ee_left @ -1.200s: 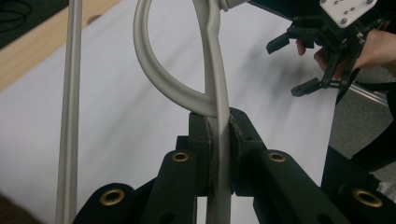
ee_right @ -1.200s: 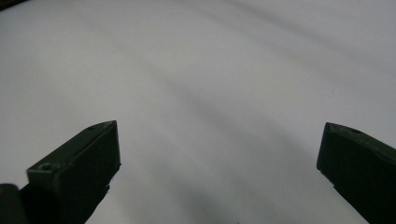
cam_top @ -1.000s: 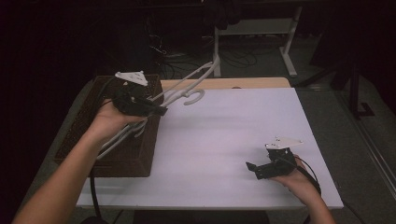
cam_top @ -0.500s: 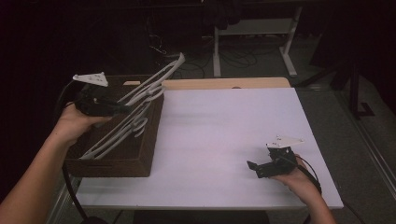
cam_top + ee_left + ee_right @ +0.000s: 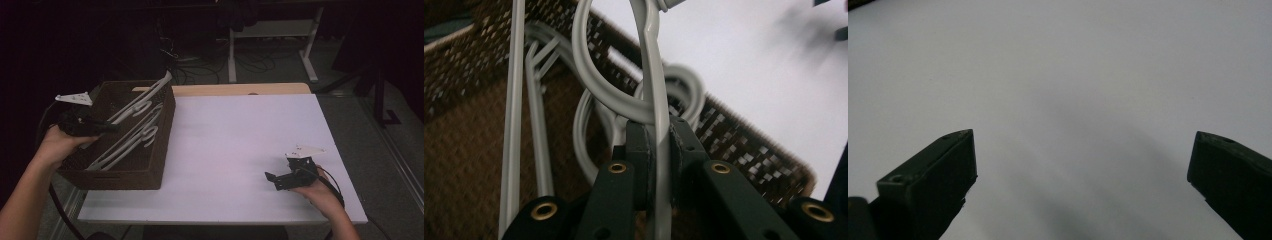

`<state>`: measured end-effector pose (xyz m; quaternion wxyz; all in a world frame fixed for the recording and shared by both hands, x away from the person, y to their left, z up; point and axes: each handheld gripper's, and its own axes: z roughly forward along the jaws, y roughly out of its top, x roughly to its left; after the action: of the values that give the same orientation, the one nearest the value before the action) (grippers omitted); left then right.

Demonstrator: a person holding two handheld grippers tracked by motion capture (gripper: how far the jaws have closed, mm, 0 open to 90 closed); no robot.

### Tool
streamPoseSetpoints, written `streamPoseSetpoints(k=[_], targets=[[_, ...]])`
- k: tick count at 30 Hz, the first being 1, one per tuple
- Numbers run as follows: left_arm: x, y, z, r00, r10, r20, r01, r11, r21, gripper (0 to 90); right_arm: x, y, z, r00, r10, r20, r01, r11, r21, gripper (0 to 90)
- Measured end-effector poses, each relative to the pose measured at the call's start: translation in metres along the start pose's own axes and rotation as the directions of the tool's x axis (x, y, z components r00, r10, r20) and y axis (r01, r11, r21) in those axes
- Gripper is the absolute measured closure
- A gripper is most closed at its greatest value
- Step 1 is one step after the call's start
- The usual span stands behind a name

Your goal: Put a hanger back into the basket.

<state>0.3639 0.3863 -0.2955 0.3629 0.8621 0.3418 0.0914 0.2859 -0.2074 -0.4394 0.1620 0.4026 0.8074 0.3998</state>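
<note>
Surface: white tabletop (image 5: 235, 150) is lying in a dark room, with a pale wooden strip along its far edge.
Left gripper: the left gripper (image 5: 655, 131) is clamping its jaws tight on the flat grey stem of a plastic hanger (image 5: 655, 75), just below the hanger's hook loop.
Held hanger: it is running forward from between the jaws, its hook curling up and to the left of them in the left gripper view; in the high view its long arm (image 5: 145, 95) is sticking up past the far rim of the basket.
Basket: a brown woven basket (image 5: 160, 150) is sitting under and ahead of the left gripper (image 5: 107, 127), at the table's left edge.
Other hangers: more grey hangers (image 5: 127, 145) are lying inside the basket, below and beside the gripped one.
Right gripper: the right gripper (image 5: 272, 178) is resting low over bare tabletop, well apart from the basket, its jaws spread wide with nothing between them.
</note>
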Motion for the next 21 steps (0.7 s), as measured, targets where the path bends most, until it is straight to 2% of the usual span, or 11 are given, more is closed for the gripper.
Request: streamPoseSetpoints(k=[9,13,18,20,21], targets=[[0.015,-0.022,0.011,0.9989,-0.041,-0.021,0.042,0.9978,0.051,81.7,0.000,0.000,0.001,1.0000,-0.001,0.001,0.001,1.000,0.002,0.0],[0.019,-0.028,0.020,0.9975,-0.058,-0.040,0.062,0.9940,0.090,81.7,-0.001,0.000,0.002,1.0000,0.002,0.002,-0.002,1.000,0.004,0.0],[0.022,-0.037,0.032,0.9979,-0.059,-0.027,0.062,0.9901,0.126,81.2,-0.001,0.000,0.002,1.0000,0.002,0.003,-0.002,1.000,0.005,0.0],[0.022,-0.039,0.034,0.9984,-0.056,-0.007,0.056,0.9920,0.113,76.9,-0.001,0.000,0.002,1.0000,0.004,0.003,-0.004,1.000,0.005,0.0],[0.021,-0.039,0.034,0.9984,-0.054,-0.016,0.056,0.9925,0.109,71.1,-0.001,0.000,0.002,1.0000,0.004,0.003,-0.004,1.000,0.005,0.0]])
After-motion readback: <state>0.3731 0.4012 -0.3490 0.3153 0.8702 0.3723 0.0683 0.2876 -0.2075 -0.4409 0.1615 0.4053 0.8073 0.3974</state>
